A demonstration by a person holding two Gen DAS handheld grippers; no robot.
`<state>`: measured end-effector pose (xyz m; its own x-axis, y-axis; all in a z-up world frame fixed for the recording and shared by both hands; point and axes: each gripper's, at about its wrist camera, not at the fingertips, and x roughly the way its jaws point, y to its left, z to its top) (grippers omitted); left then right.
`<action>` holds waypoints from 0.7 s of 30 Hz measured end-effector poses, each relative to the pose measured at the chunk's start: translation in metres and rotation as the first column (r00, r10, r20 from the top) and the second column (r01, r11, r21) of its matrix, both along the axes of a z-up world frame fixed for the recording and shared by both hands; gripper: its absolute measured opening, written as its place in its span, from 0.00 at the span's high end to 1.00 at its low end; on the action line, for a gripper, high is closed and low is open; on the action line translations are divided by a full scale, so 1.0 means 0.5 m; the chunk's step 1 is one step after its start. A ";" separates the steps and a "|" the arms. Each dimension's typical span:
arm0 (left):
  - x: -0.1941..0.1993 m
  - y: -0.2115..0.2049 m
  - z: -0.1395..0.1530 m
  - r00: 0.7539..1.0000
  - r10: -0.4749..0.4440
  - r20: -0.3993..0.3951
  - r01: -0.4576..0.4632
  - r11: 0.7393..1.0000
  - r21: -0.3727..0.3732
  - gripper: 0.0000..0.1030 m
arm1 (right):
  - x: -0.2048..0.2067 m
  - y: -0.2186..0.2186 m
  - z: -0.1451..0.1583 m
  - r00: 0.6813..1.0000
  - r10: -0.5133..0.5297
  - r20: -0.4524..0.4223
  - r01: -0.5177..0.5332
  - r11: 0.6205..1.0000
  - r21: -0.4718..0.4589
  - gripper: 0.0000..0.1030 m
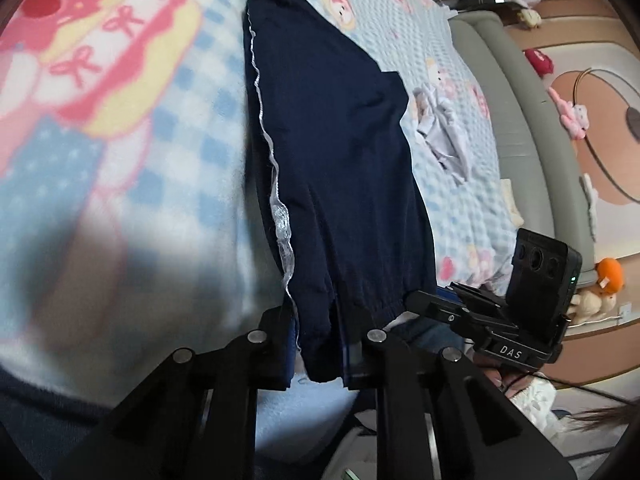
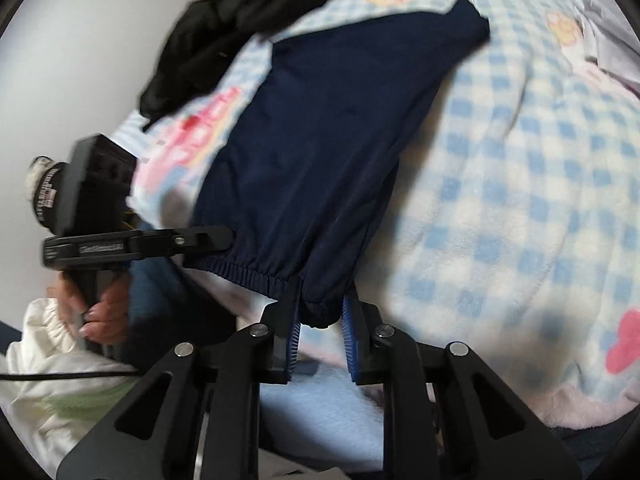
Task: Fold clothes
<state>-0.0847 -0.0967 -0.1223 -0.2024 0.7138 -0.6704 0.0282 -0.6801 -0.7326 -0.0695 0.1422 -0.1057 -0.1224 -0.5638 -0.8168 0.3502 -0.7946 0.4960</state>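
Navy trousers (image 1: 332, 152): laid lengthwise on checked blanket (image 1: 180, 184), elastic waistband at its near edge. Left gripper (image 1: 320, 344): clenched on waistband. Right gripper (image 2: 320, 320): clenched on waistband. Black garment (image 2: 232, 28): blanket's far edge.

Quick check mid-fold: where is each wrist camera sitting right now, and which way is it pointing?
Left wrist: on the left gripper, looking along the navy garment up the checked blanket; its own fingers clamp the elastic hem, and the right gripper shows at right.
Right wrist: on the right gripper, looking up the same garment toward a black garment; its fingers clamp the hem, and the left gripper and left hand show at left.
Shared: garment, blanket, both grippers.
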 end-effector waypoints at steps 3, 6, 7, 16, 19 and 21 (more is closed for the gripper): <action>0.009 0.004 -0.004 1.000 -0.016 0.017 0.016 1.000 -0.005 0.84 | 0.009 -0.001 -0.003 1.000 0.008 0.015 -0.008 1.000 -0.002 0.83; 0.010 -0.002 -0.017 0.999 -0.008 0.041 0.007 1.000 0.019 0.84 | 0.007 -0.004 -0.015 0.999 0.005 0.039 -0.005 1.000 0.007 0.83; 0.010 -0.004 -0.020 0.999 -0.004 0.046 0.003 1.000 0.030 0.84 | 0.007 -0.002 -0.013 0.999 0.006 0.037 -0.006 1.000 0.003 0.83; -0.035 -0.008 0.041 1.000 -0.003 -0.003 0.004 0.995 0.095 0.84 | -0.019 0.002 0.028 1.000 0.006 -0.012 -0.006 0.999 -0.044 0.83; -0.069 -0.018 0.068 1.000 0.007 -0.028 -0.004 0.992 0.122 0.84 | -0.055 -0.009 0.050 1.000 -0.010 -0.029 0.008 0.997 -0.074 0.81; -0.099 -0.028 0.077 0.999 0.028 -0.036 -0.023 0.989 0.146 0.81 | -0.086 -0.014 0.065 0.999 -0.026 -0.040 0.022 0.995 -0.097 0.76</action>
<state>-0.1339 -0.1109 -0.0839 -0.2451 0.7977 -0.5510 0.0141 -0.5653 -0.8247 -0.1123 0.1351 -0.0733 -0.1694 -0.6366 -0.7524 0.3538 -0.7518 0.5564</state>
